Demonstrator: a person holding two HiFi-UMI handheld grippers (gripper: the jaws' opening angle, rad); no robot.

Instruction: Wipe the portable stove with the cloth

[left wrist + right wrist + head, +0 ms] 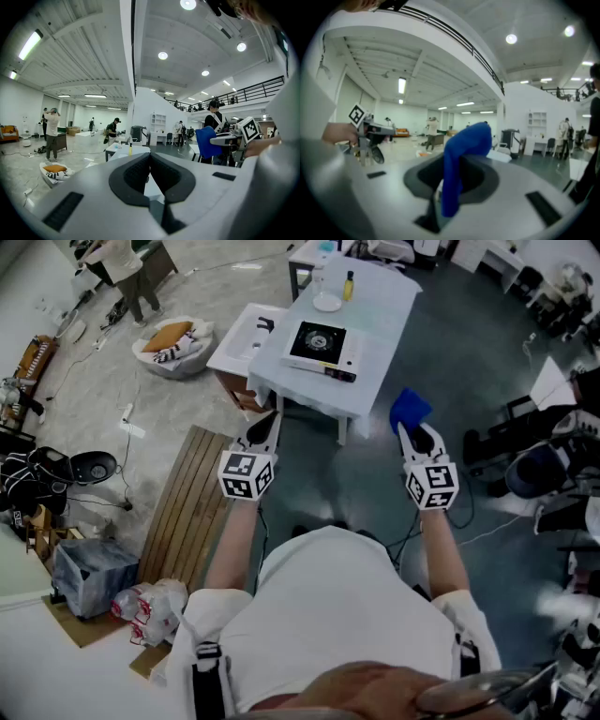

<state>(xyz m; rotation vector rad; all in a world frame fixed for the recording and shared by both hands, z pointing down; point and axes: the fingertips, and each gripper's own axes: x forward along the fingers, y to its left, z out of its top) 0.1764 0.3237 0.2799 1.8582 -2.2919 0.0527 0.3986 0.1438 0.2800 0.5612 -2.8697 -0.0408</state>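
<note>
Portable stove [319, 341] sits well ahead; we clamp the cloth [410, 409] in the right gripper [412, 435], left gripper [267, 426] closed empty, approach pending.

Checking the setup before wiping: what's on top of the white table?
The portable stove, a round pale dish and a small yellow bottle stand on the white table. Anything under the stove is covered. The right hand-held gripper holds the cloth.
</note>
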